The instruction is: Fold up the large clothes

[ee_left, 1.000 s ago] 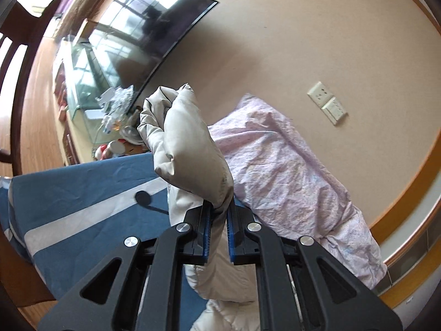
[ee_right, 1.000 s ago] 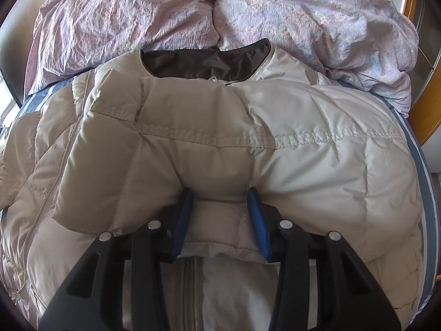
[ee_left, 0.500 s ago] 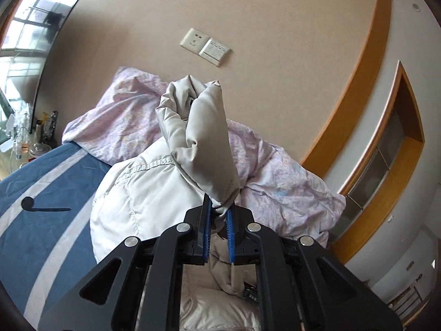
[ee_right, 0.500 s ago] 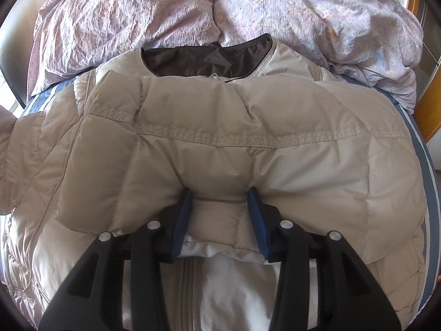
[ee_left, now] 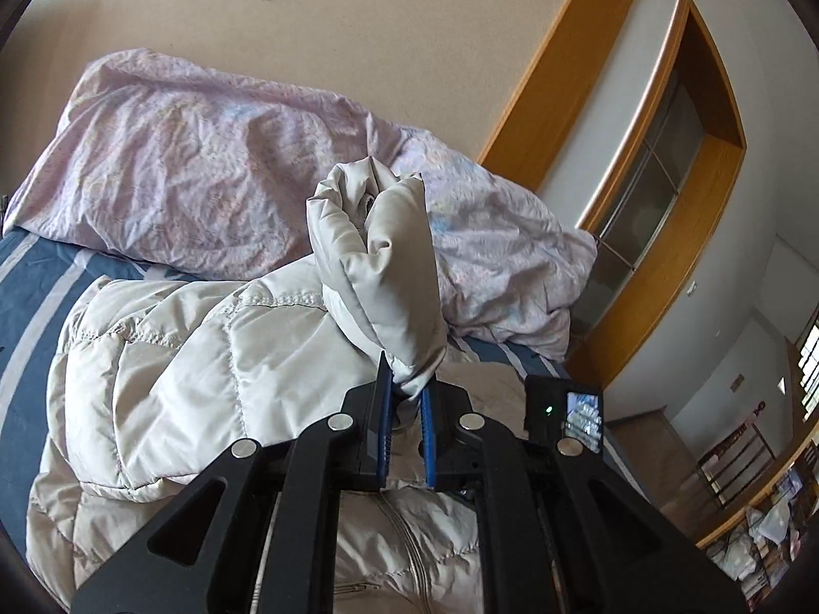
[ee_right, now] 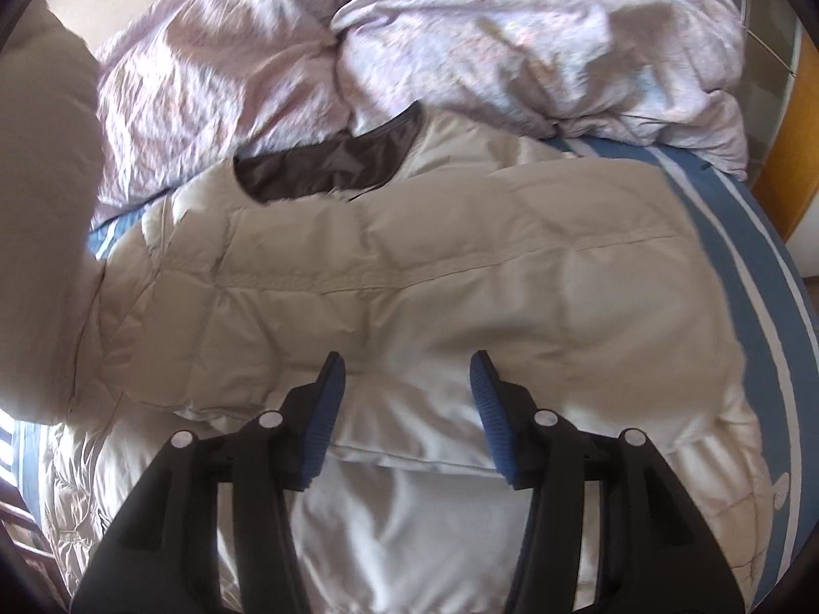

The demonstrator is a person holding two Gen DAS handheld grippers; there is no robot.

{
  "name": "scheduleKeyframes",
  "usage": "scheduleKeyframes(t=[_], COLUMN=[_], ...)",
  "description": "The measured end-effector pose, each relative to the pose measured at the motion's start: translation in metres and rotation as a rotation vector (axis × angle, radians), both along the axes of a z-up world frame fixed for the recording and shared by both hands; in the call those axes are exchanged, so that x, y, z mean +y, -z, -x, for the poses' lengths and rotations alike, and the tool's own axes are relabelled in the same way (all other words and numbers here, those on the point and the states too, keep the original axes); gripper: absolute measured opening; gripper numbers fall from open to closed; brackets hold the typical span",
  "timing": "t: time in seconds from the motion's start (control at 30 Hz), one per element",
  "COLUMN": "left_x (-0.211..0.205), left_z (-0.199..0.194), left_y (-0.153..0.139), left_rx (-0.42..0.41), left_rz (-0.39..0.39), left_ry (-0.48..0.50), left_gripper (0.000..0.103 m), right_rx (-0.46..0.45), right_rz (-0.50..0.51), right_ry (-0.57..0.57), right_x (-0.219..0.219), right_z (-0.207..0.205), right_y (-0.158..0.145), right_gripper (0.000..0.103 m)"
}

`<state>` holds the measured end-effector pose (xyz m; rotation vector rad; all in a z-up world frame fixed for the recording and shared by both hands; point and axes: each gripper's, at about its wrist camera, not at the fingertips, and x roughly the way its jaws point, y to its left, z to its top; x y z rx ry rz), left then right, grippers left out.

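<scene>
1. The left tool (ee_left: 407, 424) is clamped on the sleeve (ee_left: 381, 261) of the down jacket (ee_right: 409, 297), lifting it to fold inward.
2. The right tool (ee_right: 404, 409) has just been opening; its jaws straddle the folded sleeve on the bed (ee_right: 742, 215) without pressing it.
3. Only the right view shows the collar (ee_right: 327, 163); only the left shows the clamp.

No legible text, label, brand or no. can be made out anywhere. A small lit screen (ee_left: 582, 413) at approx. 4 o'clock in the left wrist view is unreadable (too small).
</scene>
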<state>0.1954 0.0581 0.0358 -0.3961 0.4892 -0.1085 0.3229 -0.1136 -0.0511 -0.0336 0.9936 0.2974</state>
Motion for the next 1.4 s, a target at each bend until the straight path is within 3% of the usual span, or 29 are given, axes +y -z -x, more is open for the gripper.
scheduleKeyframes(t=[0.33,0.4,0.47,0.53,0.7,0.83,0.93,1.0,1.03,1.07,1.1,1.23,1.4], left_x=[-0.034,-0.036,-0.038,-0.042,-0.028,0.000,0.021,0.035,0.041,0.048,0.053,0.072,0.084], left_z=[-0.040,-0.043,-0.044,-0.041,-0.026,-0.008,0.004,0.010,0.013,0.015,0.016,0.018,0.016], left_y=[0.057,0.065,0.070,0.071,0.058,0.043,0.038,0.036,0.035,0.035,0.035,0.040,0.051], left_rx=[0.201,0.240,0.263,0.257,0.221,0.183,0.181,0.178,0.177,0.178,0.182,0.203,0.236], left_rz=[-0.057,-0.053,-0.028,-0.049,-0.028,-0.041,-0.099,-0.125,-0.133,-0.140,-0.148,-0.159,-0.159], left_ry=[0.081,0.103,0.129,0.125,0.112,0.034,-0.051,-0.095,-0.114,-0.133,-0.152,-0.207,-0.238], left_gripper=[0.010,0.023,0.054,0.069,0.081,0.085,0.087,0.087,0.087,0.087,0.087,0.087,0.087], right_rx=[-0.033,-0.037,-0.040,-0.039,-0.021,0.080,0.151,0.173,0.173,0.167,0.155,0.071,0.110], right_rz=[-0.038,-0.048,-0.055,-0.066,-0.178,-0.346,-0.389,-0.362,-0.344,-0.324,-0.303,-0.241,-0.186], right_ry=[0.096,0.111,0.121,0.126,0.102,0.006,-0.049,-0.074,-0.084,-0.096,-0.104,-0.082,-0.043], right_x=[-0.044,-0.051,-0.054,-0.056,-0.059,-0.050,-0.034,-0.020,-0.014,-0.007,-0.001,0.008,0.007], right_z=[-0.006,-0.006,-0.007,-0.008,-0.005,-0.007,-0.007,-0.005,-0.004,-0.003,0.000,0.007,0.001], right_y=[-0.010,-0.012,-0.013,-0.016,-0.026,-0.024,-0.015,-0.009,-0.006,-0.004,-0.004,-0.010,0.004], right_gripper=[0.051,0.051,0.051,0.051,0.047,0.047,0.047,0.046,0.038,0.020,0.016,0.012,0.012])
